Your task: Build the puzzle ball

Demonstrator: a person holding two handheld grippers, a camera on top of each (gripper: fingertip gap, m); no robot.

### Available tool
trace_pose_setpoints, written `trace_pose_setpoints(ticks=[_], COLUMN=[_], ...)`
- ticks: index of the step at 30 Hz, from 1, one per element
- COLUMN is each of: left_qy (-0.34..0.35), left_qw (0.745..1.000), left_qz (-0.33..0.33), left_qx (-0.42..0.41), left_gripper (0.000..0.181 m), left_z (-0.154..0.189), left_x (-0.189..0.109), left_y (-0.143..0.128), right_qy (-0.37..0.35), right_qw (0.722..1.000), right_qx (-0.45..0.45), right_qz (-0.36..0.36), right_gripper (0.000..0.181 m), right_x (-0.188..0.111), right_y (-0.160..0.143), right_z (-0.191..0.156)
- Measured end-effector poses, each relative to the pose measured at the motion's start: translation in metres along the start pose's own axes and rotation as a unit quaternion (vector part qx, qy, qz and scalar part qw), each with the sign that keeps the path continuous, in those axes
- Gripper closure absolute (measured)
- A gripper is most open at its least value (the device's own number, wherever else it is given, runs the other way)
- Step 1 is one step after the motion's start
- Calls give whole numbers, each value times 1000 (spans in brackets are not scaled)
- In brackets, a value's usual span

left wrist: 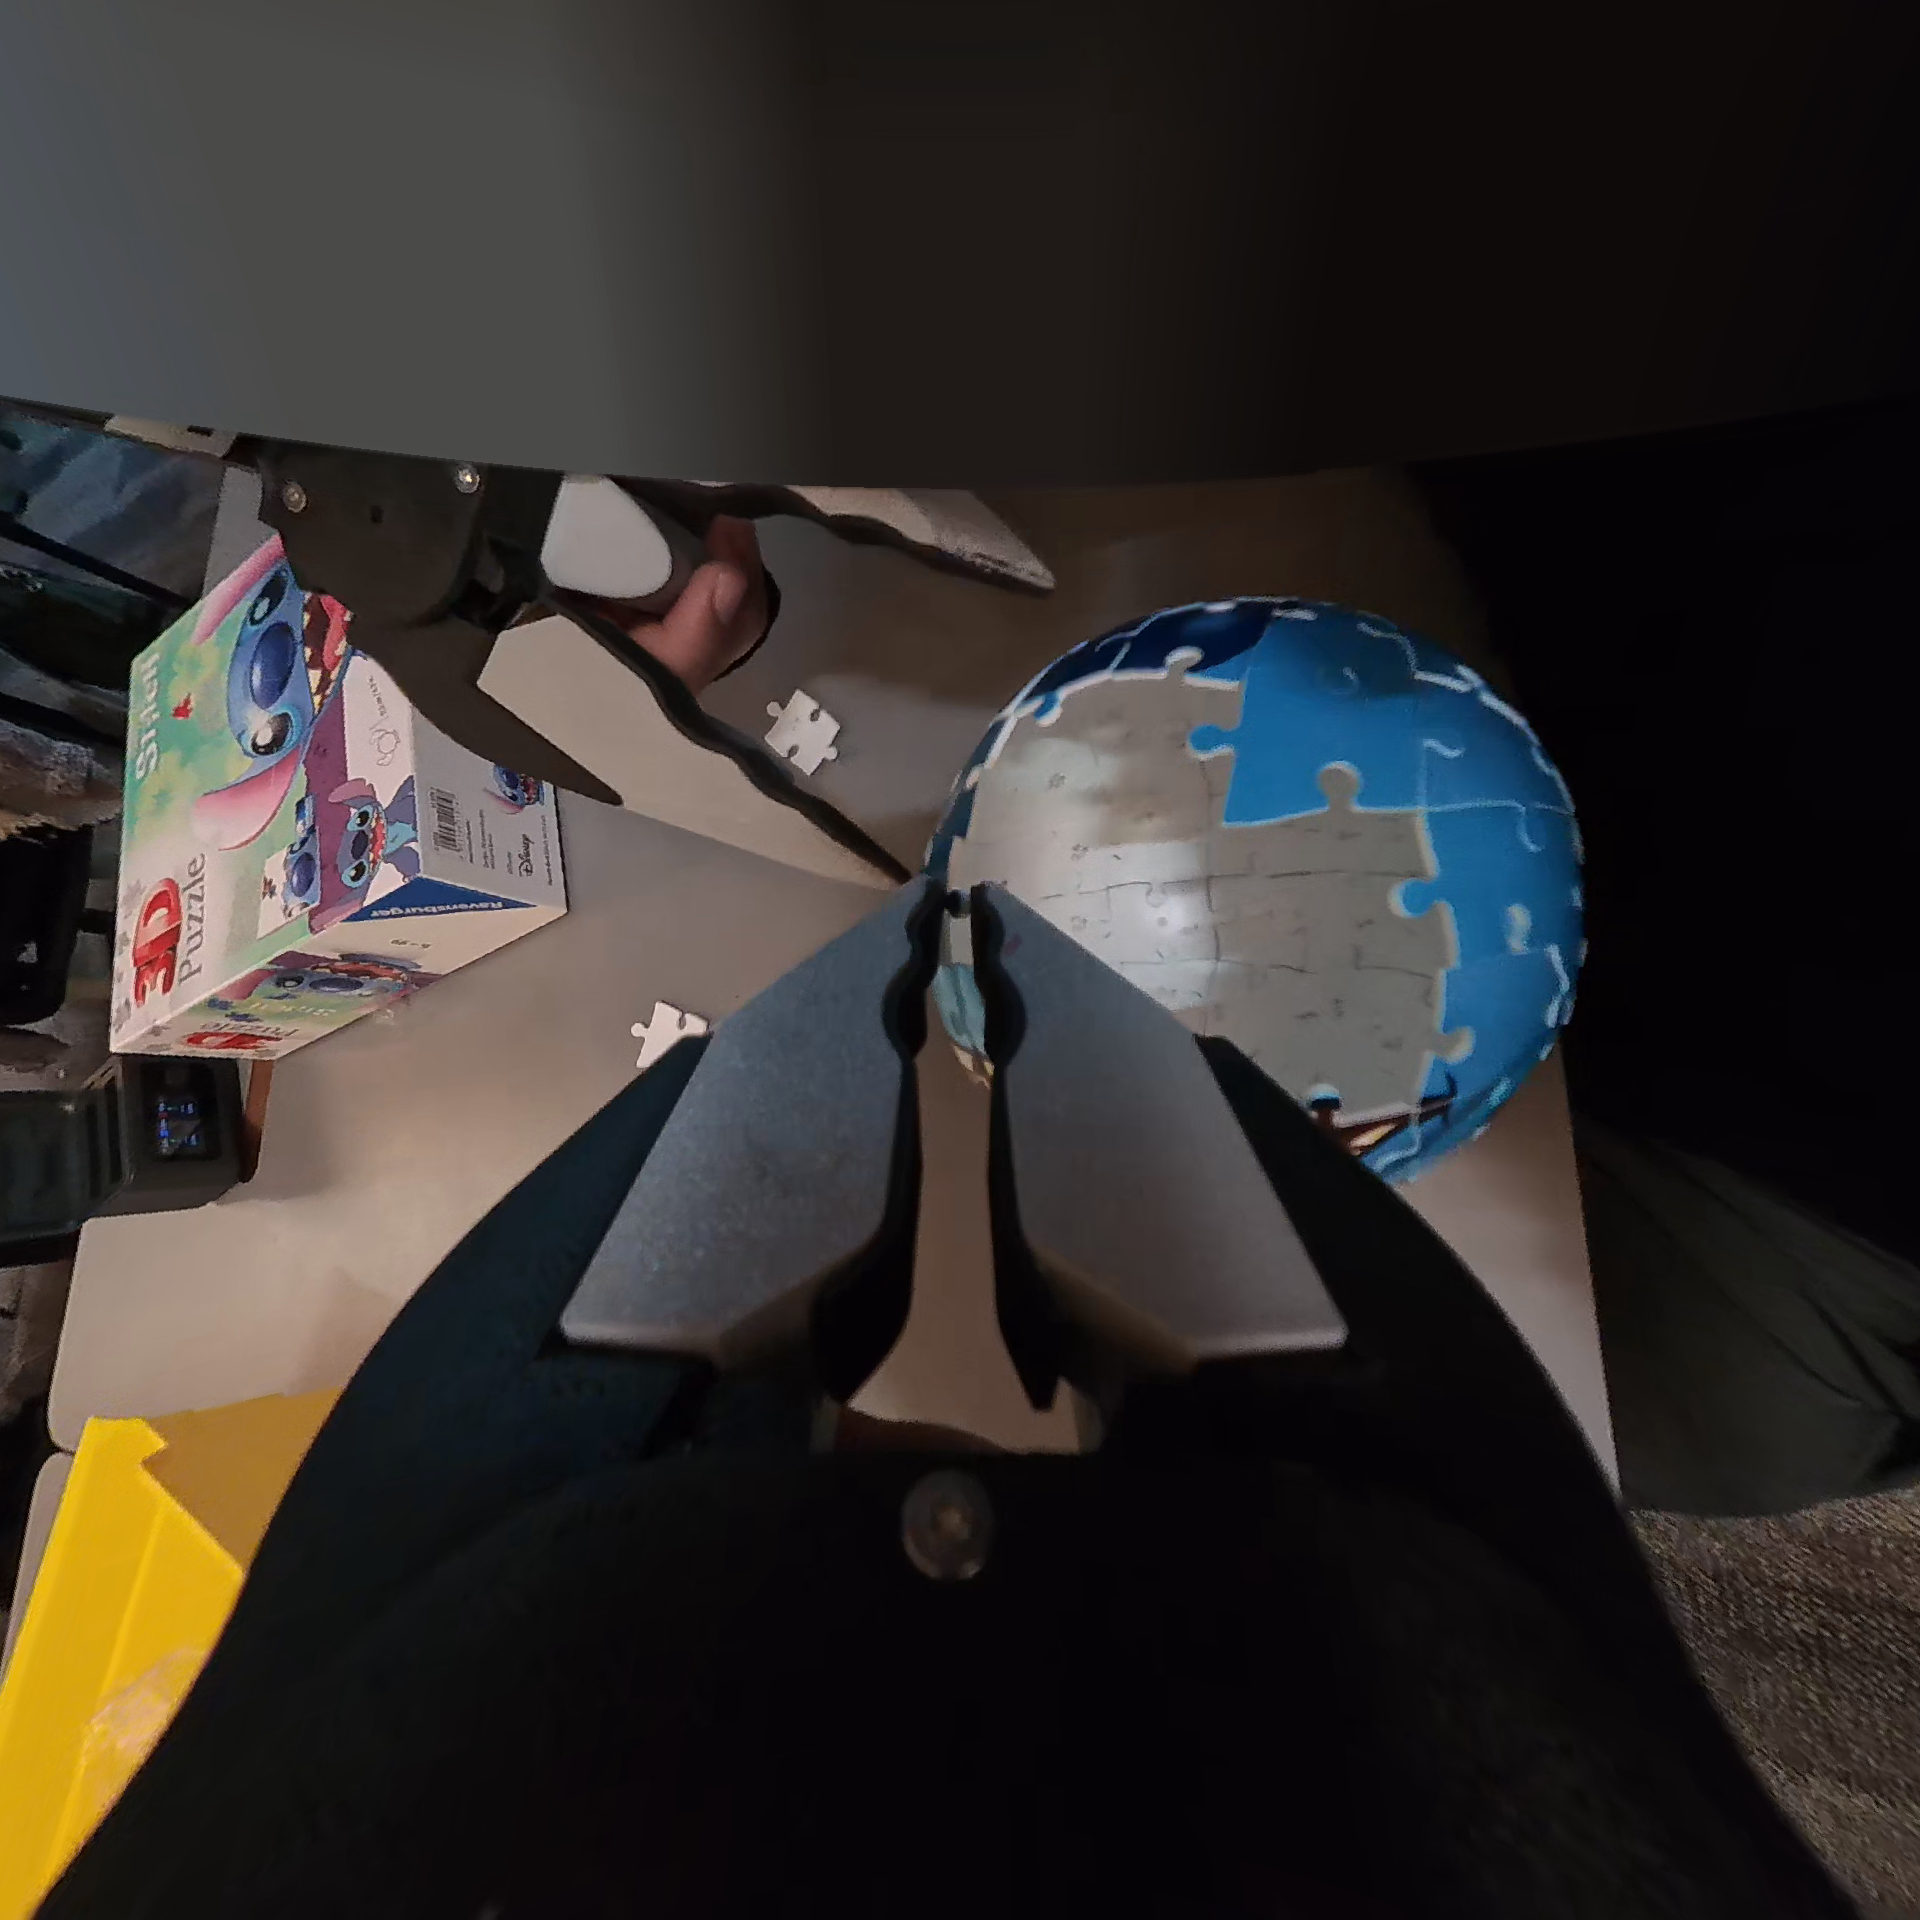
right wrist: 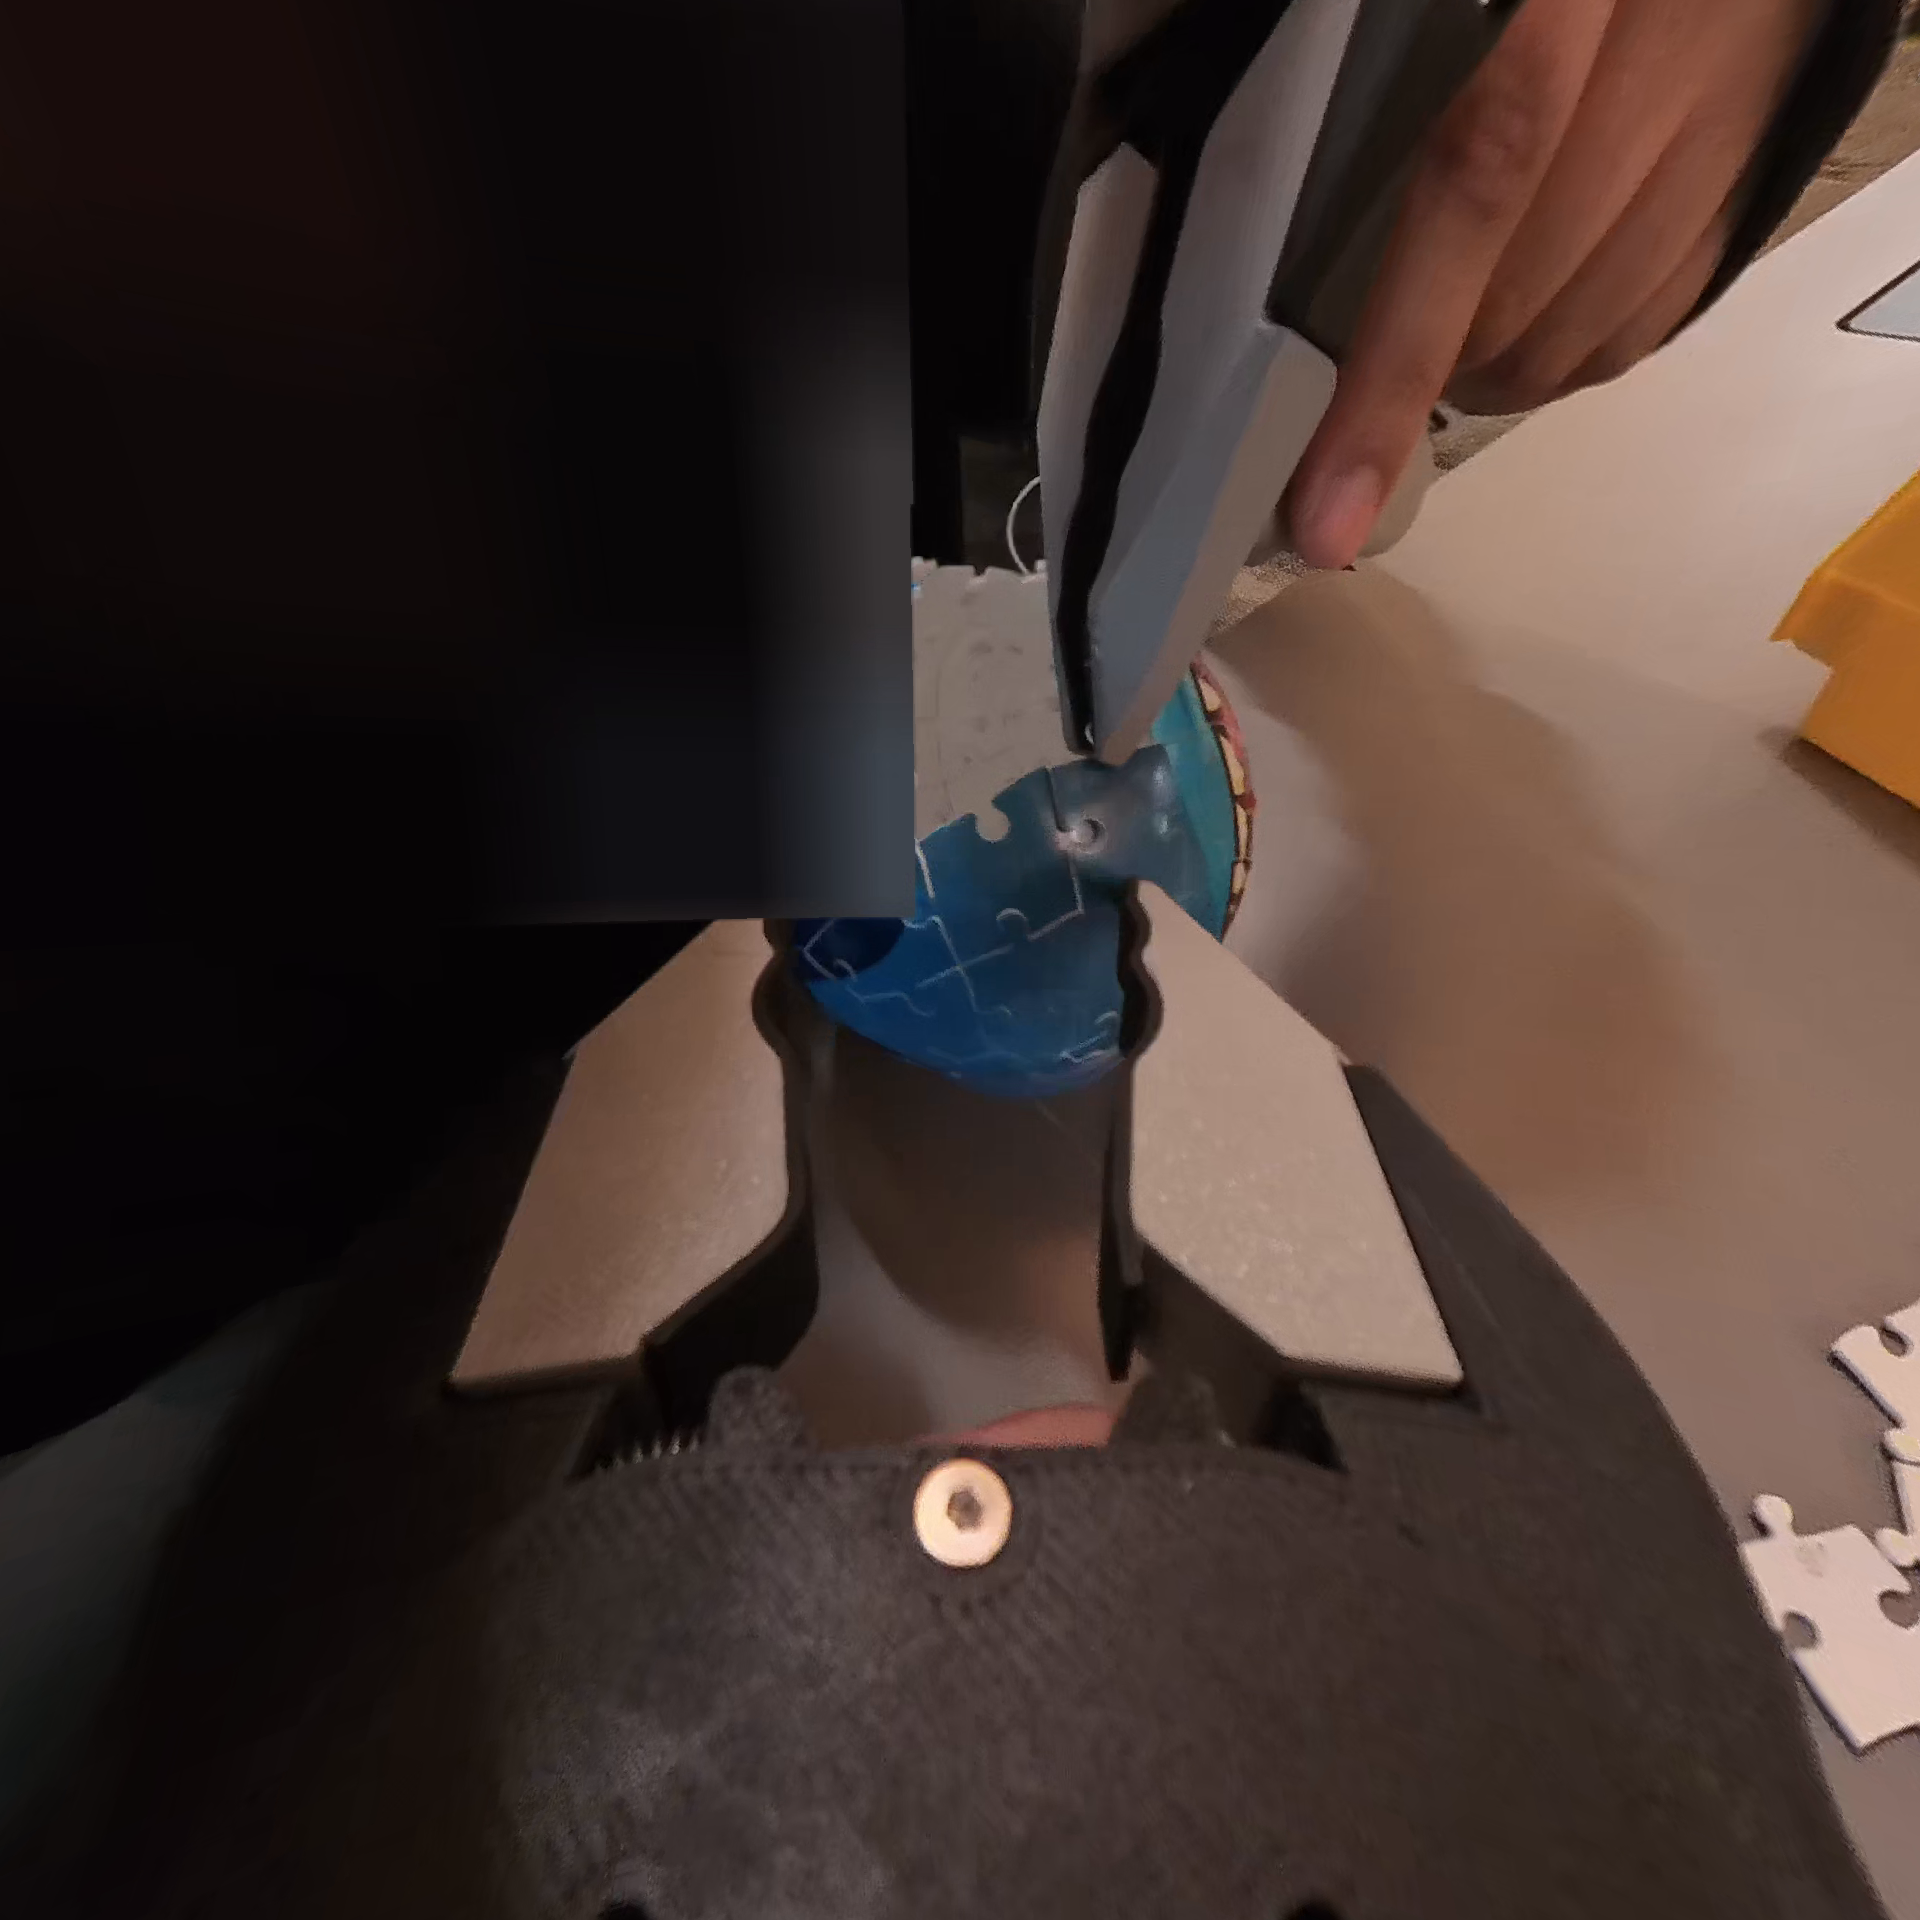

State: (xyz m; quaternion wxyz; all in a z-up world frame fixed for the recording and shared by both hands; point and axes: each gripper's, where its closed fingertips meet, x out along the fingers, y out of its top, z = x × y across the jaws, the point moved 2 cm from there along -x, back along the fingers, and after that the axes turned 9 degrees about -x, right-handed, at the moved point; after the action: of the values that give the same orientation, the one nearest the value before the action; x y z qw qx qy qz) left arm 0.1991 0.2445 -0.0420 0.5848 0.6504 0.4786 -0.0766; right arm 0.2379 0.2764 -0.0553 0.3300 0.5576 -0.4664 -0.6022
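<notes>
The puzzle ball (left wrist: 1351, 831) is a part-built sphere on the table, blue outside and grey inside, with a large opening toward the left wrist camera. My left gripper (left wrist: 958, 899) is shut on the ball's rim at the left edge of the opening. In the right wrist view it (right wrist: 1086, 740) comes down from above onto the blue rim of the ball (right wrist: 997, 935). My right gripper (right wrist: 956, 935) is open, with the ball's lower part between its fingers. It also shows in the left wrist view (left wrist: 758, 836), one fingertip close to the ball's left edge.
The puzzle box (left wrist: 312, 831) lies on the table (left wrist: 416, 1195) at the left. Loose white pieces lie near it (left wrist: 802, 730), (left wrist: 665, 1031) and at the right in the right wrist view (right wrist: 1849, 1621). A yellow bin (left wrist: 114, 1610), (right wrist: 1860, 665) stands at the table's edge. Less than 4 cm separates the two grippers' tips.
</notes>
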Motion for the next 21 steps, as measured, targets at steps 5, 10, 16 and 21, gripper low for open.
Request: trace_pose_setpoints(ticks=[5, 10, 16, 21], left_qy=[1, -1, 4, 12], left_qw=[1000, 1000, 1000, 1000], left_qz=[18, 13, 17, 10], left_qx=[2, 8, 2, -4], left_gripper=[179, 179, 179, 179], left_z=[-1, -1, -1, -5], left_x=[0, -1, -2, -3], left_y=[-1, -4, -6, -10], right_qy=[0, 5, -7, -50], right_qw=[999, 1000, 999, 998], right_qx=[19, 16, 21, 22], right_qz=[31, 24, 36, 30], right_gripper=[124, 124, 125, 124], right_x=[-2, 1, -4, -10], right_y=[8, 8, 12, 16], right_z=[3, -1, -1, 4])
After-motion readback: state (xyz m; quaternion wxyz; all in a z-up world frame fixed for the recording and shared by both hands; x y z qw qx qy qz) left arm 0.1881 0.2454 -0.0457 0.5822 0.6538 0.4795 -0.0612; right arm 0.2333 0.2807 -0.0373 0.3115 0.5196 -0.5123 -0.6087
